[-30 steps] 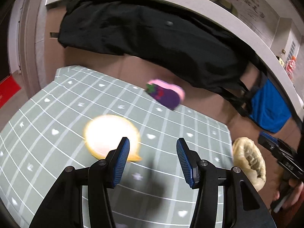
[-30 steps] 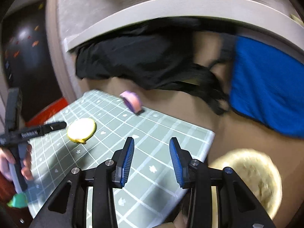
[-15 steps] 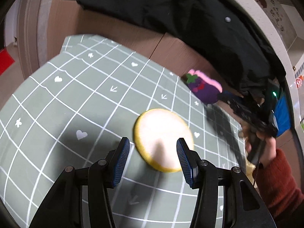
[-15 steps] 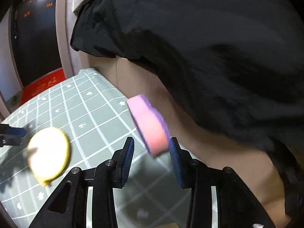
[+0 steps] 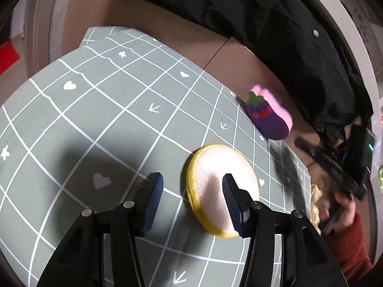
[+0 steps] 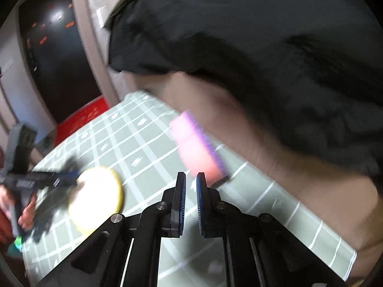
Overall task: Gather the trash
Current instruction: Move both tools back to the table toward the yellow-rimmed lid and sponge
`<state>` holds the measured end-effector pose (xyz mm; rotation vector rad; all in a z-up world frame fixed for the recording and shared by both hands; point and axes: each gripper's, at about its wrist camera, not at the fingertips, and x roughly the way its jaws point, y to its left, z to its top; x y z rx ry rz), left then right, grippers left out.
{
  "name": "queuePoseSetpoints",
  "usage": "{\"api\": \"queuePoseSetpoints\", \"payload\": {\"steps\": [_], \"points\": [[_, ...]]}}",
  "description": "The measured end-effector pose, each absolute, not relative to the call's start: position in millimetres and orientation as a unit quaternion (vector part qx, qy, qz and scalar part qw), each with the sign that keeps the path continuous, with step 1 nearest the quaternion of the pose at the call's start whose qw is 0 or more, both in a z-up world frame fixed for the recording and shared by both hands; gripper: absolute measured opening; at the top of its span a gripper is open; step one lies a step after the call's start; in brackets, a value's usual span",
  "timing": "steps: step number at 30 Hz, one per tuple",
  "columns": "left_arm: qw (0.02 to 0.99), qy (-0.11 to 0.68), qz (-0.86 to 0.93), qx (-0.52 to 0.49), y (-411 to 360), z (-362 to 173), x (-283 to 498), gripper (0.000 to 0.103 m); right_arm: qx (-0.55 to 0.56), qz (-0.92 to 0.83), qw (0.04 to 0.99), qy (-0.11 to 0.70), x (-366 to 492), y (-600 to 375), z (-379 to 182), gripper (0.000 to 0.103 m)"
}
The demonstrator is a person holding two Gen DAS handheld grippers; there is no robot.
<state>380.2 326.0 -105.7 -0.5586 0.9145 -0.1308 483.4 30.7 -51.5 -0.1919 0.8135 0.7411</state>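
Yellow round pad (image 5: pixel 221 189) lies on the green grid mat (image 5: pixel 100 119), partly between my spread left claw (image 5: pixel 192 201). Right claw (image 6: pixel 190 191) nearly clenched, empty, just before the eggplant sponge (image 5: pixel 269 117) at mat edge.

No words, brand names or numbers can be read in either view. The grey-green grid-patterned mat (image 5: pixel 100 129) on the surface carries only small white printed signs in its squares: hearts, arrows and clover-like marks. The purple and pink eggplant-shaped sponge (image 5: pixel 269 117) at the mat's far right edge bears a printed cartoon face, and white lettering on the black handheld tool (image 6: pixel 31 181) at the left is too blurred to make out.
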Motion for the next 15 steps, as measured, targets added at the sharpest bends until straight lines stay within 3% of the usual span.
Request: {"api": "queuePoseSetpoints", "payload": {"steps": [9, 15], "points": [[0.838, 0.441, -0.092, -0.307, 296.9, -108.6, 395.2, 0.052, -0.084, 0.401, 0.799, 0.44, 410.7, 33.7, -76.2, 0.013], [0.83, 0.437, -0.117, -0.325, 280.9, -97.0, 395.0, 0.052, -0.077, 0.403, 0.784, 0.465, 405.9, 47.9, -101.4, 0.013]]}}
